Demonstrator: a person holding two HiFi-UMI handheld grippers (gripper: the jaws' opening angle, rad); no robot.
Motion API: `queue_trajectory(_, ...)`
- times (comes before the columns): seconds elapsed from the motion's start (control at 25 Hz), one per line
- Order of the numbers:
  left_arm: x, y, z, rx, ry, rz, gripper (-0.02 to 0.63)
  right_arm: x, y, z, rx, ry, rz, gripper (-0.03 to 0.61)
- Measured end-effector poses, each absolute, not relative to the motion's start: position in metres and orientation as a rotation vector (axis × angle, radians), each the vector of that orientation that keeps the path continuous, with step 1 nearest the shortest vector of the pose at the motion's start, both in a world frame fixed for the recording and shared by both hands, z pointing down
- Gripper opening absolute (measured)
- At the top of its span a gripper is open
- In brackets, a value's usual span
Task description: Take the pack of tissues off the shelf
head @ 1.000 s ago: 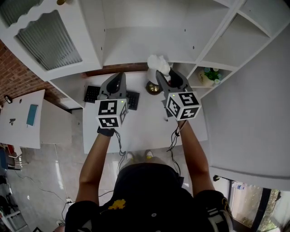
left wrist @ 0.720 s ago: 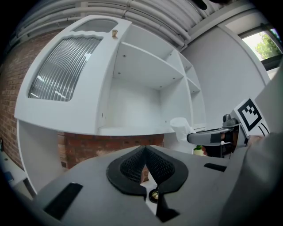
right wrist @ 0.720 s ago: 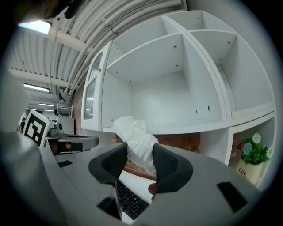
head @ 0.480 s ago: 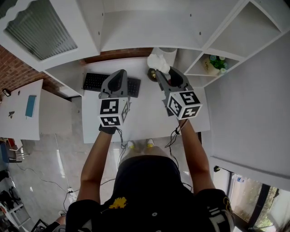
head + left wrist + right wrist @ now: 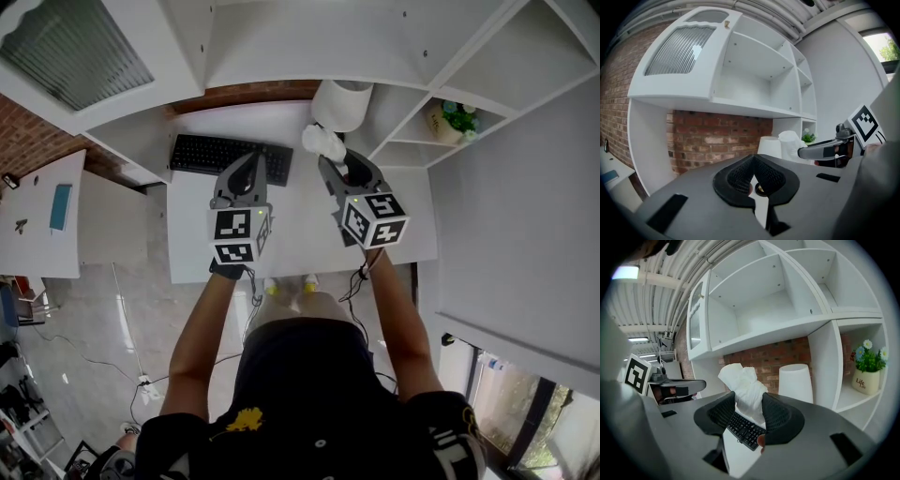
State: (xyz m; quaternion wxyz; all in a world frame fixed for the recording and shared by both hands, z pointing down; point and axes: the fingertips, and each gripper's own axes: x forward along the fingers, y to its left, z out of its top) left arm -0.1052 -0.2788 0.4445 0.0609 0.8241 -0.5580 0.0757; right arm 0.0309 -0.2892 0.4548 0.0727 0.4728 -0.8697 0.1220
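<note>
The pack of tissues (image 5: 322, 142) is a crumpled white soft pack. It sticks up between the pads of my right gripper (image 5: 334, 165), which is shut on it, and hangs in the air over the white desk (image 5: 300, 234). In the right gripper view the pack of tissues (image 5: 743, 380) fills the gap of the right gripper (image 5: 748, 400), in front of the white shelf unit (image 5: 778, 329). My left gripper (image 5: 246, 174) is held level beside it, shut and holding nothing. In the left gripper view the left gripper (image 5: 753, 161) has its jaws closed together.
A black keyboard (image 5: 230, 155) lies at the back left of the desk. A white cone-shaped shade (image 5: 342, 103) stands under the shelf unit (image 5: 309, 47). A small potted plant (image 5: 457, 120) sits in a side cubby. A brick wall (image 5: 717, 138) is behind.
Both grippers have drawn back from the shelf, the right one carrying the tissue pack out over the desk. More of the keyboard and the white shade now show.
</note>
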Motion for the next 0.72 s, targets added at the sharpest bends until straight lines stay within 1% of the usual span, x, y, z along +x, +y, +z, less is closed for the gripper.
queue_trajectory(0.72, -0.109, -0.265, 0.585, 2.294, -1.633, 0.408, 0.017, 0.033, -0.266, 0.615, 1.38, -2.385, 0.575, 0.184)
